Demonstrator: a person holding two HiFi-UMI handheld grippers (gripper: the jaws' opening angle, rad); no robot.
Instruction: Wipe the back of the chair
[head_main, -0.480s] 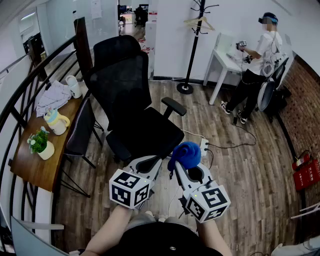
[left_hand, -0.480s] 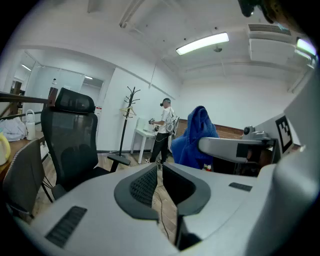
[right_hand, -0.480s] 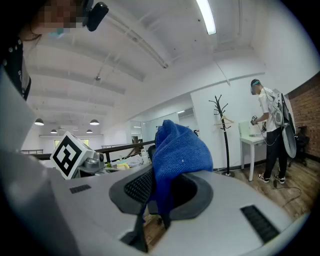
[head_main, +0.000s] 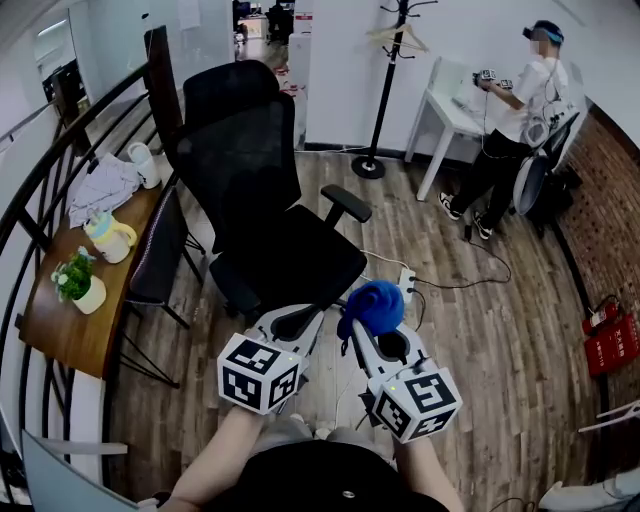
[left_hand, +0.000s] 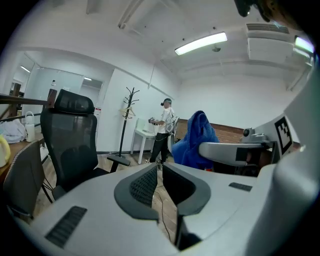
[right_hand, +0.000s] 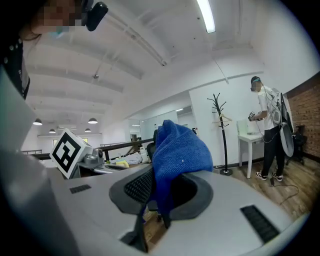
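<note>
Office wood floor (head_main: 470, 330), scene barely shifts: chair (head_main: 240, 160) still well ahead, right gripper (head_main: 368, 322) jaws stay clamped on blue cloth (head_main: 377, 303), left gripper (head_main: 298, 320) jaws near-closed, empty, so no wiping yet.

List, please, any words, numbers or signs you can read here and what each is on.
None can be read.
Paper: print too small.
Red box: marking too small.
On left gripper and right gripper: square markers only, no letters.
Cloth: no label shows.
</note>
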